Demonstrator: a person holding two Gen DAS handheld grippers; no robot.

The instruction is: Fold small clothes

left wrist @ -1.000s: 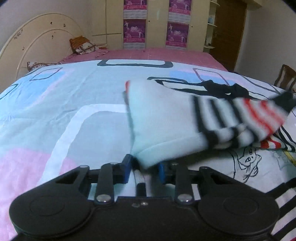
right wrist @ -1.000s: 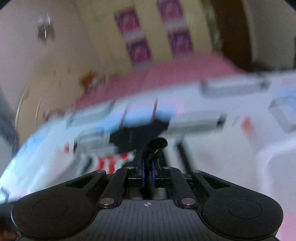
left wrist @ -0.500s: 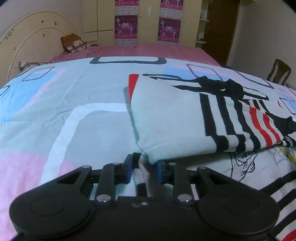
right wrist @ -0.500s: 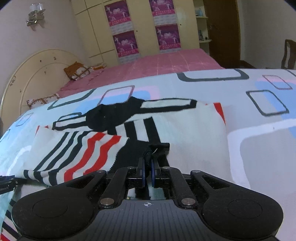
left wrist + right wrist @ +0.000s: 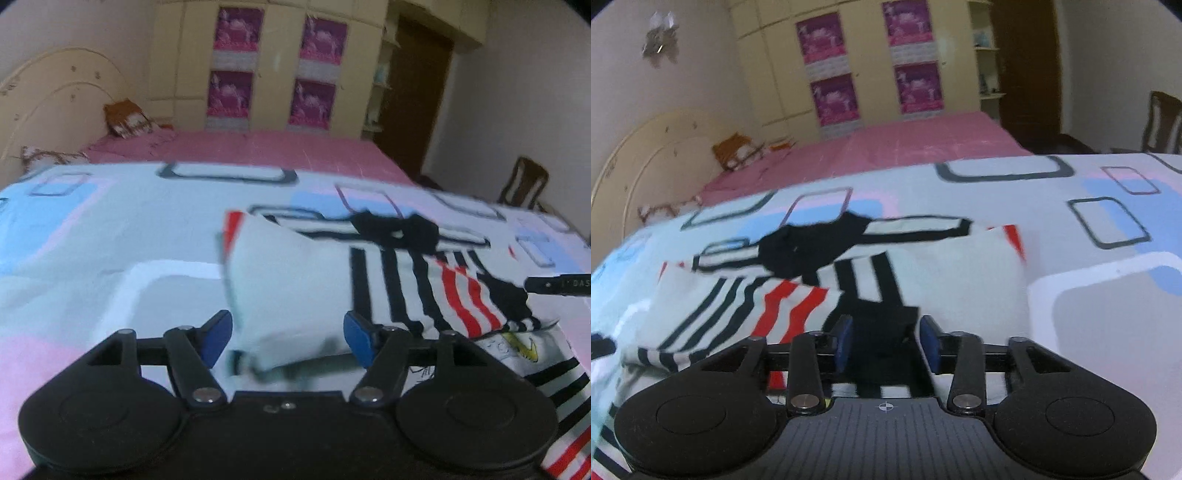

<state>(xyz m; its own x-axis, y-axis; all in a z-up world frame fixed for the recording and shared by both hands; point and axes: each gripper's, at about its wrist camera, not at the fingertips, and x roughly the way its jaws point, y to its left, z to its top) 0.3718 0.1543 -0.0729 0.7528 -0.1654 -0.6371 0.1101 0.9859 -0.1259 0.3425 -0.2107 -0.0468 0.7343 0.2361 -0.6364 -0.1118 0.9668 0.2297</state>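
Two grippers (image 5: pixel 288 338) (image 5: pixel 886 345) spread, striped garment (image 5: pixel 332 280) lying crosswise

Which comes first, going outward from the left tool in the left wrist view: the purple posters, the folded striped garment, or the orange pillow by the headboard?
1. Folded striped garment: directly ahead of the open left tool, on the quilt.
2. Orange pillow: far left, by the headboard.
3. Purple posters: on the wardrobe doors at the back wall.
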